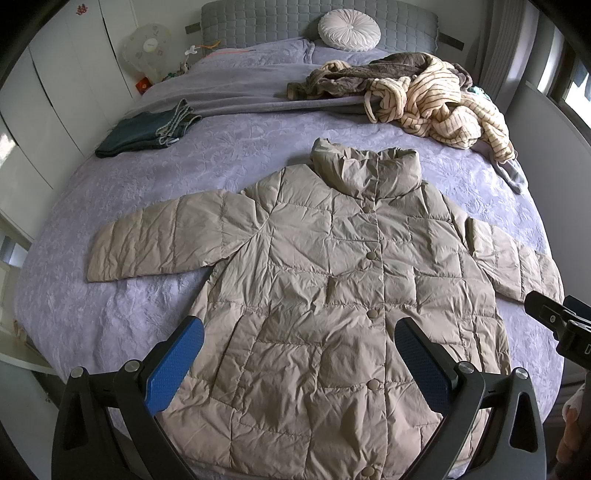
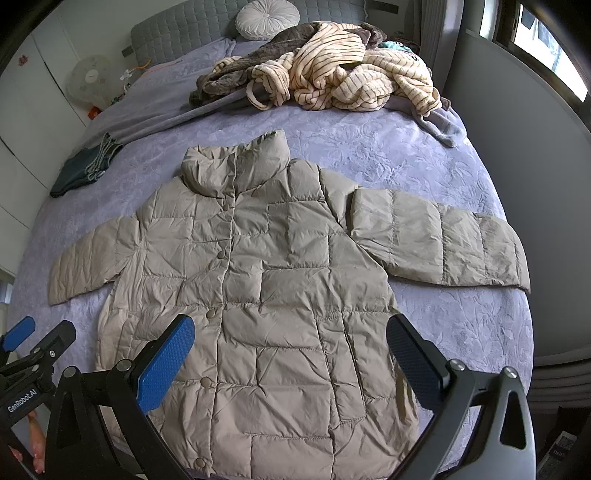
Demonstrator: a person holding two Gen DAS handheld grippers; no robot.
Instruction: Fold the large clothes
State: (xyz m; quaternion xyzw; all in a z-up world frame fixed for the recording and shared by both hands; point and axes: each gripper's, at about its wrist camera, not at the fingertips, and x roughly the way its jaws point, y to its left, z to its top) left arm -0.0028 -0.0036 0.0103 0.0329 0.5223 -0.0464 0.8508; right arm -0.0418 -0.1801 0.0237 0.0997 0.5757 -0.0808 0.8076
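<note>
jacket (image 1: 332, 280) flat on bed (image 1: 110, 295), both tongs open

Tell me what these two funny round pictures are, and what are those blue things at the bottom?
A person holds a grabbing tool in each hand, and each tool has a camera looking forward. The blue things are its fingers. One picture comes from the left gripper, the other from the right gripper. Both are open and hold nothing. Below them a beige puffy jacket lies flat on a purple bed, buttoned, sleeves spread out. Farther back are folded jeans, a pile of striped clothes and a round white pillow. The jacket is not folded yet.
</note>
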